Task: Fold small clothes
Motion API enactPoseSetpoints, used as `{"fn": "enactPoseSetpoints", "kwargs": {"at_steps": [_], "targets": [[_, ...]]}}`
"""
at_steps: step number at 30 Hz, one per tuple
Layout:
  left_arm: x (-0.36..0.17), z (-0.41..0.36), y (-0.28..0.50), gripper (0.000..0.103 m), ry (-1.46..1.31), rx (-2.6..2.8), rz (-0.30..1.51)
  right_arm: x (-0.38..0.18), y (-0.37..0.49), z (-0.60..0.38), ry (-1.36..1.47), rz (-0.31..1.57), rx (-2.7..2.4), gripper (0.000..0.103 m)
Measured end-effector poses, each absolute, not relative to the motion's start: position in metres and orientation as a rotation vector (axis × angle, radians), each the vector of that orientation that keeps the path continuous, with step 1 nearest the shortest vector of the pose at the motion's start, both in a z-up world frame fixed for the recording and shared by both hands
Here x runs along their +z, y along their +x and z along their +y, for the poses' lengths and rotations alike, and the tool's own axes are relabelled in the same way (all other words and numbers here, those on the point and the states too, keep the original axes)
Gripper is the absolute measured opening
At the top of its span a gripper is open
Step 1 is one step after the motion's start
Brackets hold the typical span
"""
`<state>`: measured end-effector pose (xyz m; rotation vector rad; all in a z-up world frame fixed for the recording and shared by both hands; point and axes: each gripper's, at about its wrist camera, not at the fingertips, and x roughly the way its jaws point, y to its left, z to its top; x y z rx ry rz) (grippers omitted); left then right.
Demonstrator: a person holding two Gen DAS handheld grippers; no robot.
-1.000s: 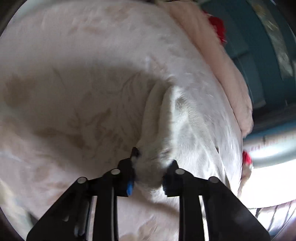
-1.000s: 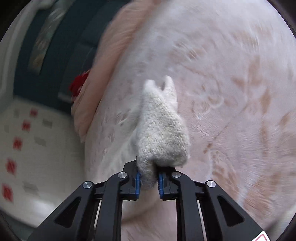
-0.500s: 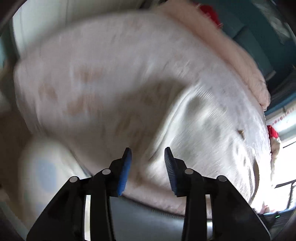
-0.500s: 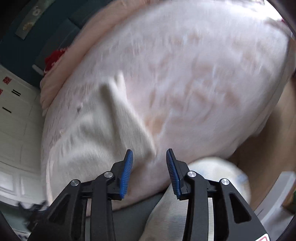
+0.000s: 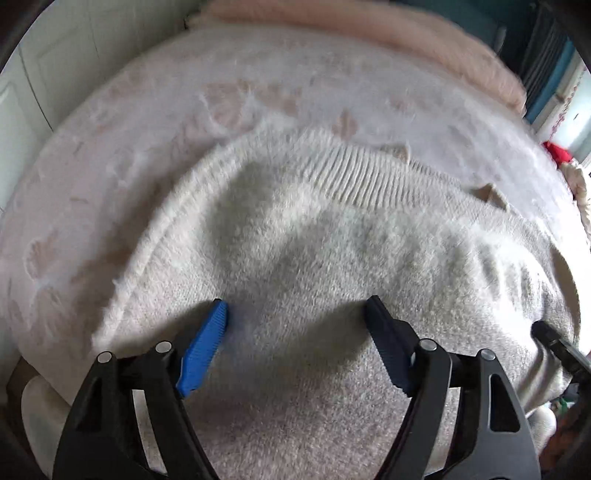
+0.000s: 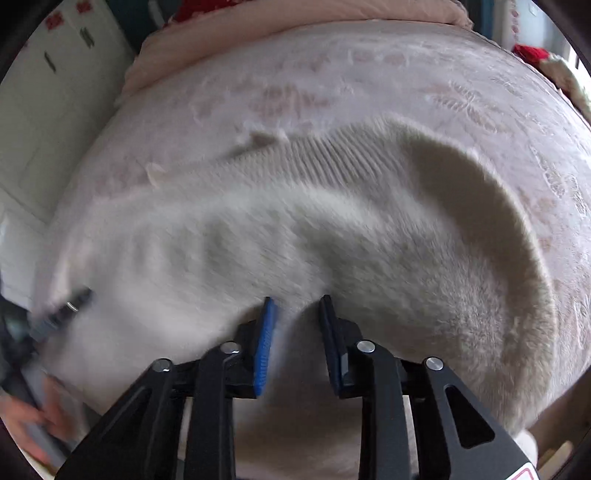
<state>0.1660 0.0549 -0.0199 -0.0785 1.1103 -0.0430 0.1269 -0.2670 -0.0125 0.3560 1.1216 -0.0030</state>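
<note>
Both views sit on the wrists, looking steeply down along the tongs, close over a fuzzy cream sweater spread on a bed. Left wrist view sits over the garment's left part, right wrist view over its right part. They share the ribbed collar band and pink blanket at the far edge; each catches the other tool at its side edge.

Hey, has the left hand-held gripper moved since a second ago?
Yes. The left hand-held gripper has let go of the white sweater and pulled back toward the near edge of the bed; its jaws are opening, nothing pinched between them.
</note>
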Motion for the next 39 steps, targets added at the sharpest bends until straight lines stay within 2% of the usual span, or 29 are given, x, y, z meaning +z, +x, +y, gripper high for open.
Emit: {"fn": "enactPoseSetpoints", "kwargs": {"at_steps": [4, 6, 8, 10, 12, 14, 15, 16, 17, 21, 22, 23, 26, 28, 31, 32, 34, 36, 37, 39], "targets": [[-0.017, 0.051, 0.163, 0.079, -0.059, -0.054, 1.126, 0.008, 0.143, -0.234, 0.270, 1.065, 0.091, 0.019], [-0.021, 0.048, 0.167, 0.080, -0.059, -0.052, 1.130, -0.029, 0.163, -0.224, 0.152, 1.157, 0.063, 0.019], [-0.021, 0.048, 0.171, 0.081, -0.052, -0.057, 1.138, -0.042, 0.170, -0.225, 0.176, 1.197, 0.046, 0.015], [-0.010, 0.054, 0.174, 0.080, -0.091, -0.076, 1.136, -0.022, 0.173, -0.233, 0.256, 1.149, 0.055, 0.016], [0.001, 0.066, 0.179, 0.080, -0.189, -0.091, 1.099, -0.001, 0.172, -0.245, 0.281, 1.067, 0.039, 0.024], [0.010, 0.085, 0.192, 0.081, -0.288, -0.082, 1.081, 0.012, 0.172, -0.273, 0.246, 1.022, -0.055, 0.051], [0.012, 0.092, 0.199, 0.081, -0.317, -0.073, 1.079, 0.011, 0.172, -0.285, 0.234, 1.013, -0.094, 0.058], [0.013, 0.099, 0.208, 0.082, -0.336, -0.050, 1.082, 0.008, 0.173, -0.308, 0.209, 1.002, -0.195, 0.064], [0.011, 0.107, 0.220, 0.082, -0.352, -0.021, 1.092, 0.006, 0.173, -0.321, 0.207, 1.008, -0.246, 0.064], [-0.009, 0.111, 0.260, 0.082, -0.323, 0.019, 1.162, -0.027, 0.189, -0.376, 0.309, 1.093, -0.340, 0.064], [-0.015, 0.108, 0.266, 0.078, -0.307, 0.018, 1.178, -0.042, 0.194, -0.381, 0.331, 1.137, -0.321, 0.052], [-0.022, 0.105, 0.272, 0.071, -0.277, 0.031, 1.197, -0.051, 0.200, -0.381, 0.347, 1.167, -0.289, 0.017], [-0.031, 0.101, 0.281, 0.071, -0.207, 0.078, 1.202, -0.032, 0.195, -0.388, 0.392, 1.095, -0.265, 0.014], [-0.038, 0.101, 0.284, 0.075, -0.176, 0.092, 1.203, -0.030, 0.190, -0.402, 0.421, 1.040, -0.299, 0.007], [-0.048, 0.099, 0.284, 0.082, -0.142, 0.083, 1.184, -0.074, 0.194, -0.419, 0.432, 1.140, -0.345, 0.009], [-0.049, 0.096, 0.284, 0.084, -0.111, 0.087, 1.176, -0.070, 0.194, -0.418, 0.423, 1.127, -0.343, 0.012], [-0.048, 0.091, 0.282, 0.086, -0.076, 0.096, 1.160, -0.048, 0.195, -0.412, 0.429, 1.110, -0.340, 0.017], [-0.043, 0.095, 0.280, 0.085, -0.113, 0.092, 1.152, -0.014, 0.183, -0.396, 0.408, 1.018, -0.332, 0.019], [-0.038, 0.098, 0.277, 0.084, -0.138, 0.094, 1.145, -0.001, 0.177, -0.386, 0.392, 0.986, -0.311, 0.023], [-0.020, 0.102, 0.261, 0.080, -0.182, 0.085, 1.111, 0.022, 0.165, -0.346, 0.370, 0.948, -0.174, 0.023]]}}
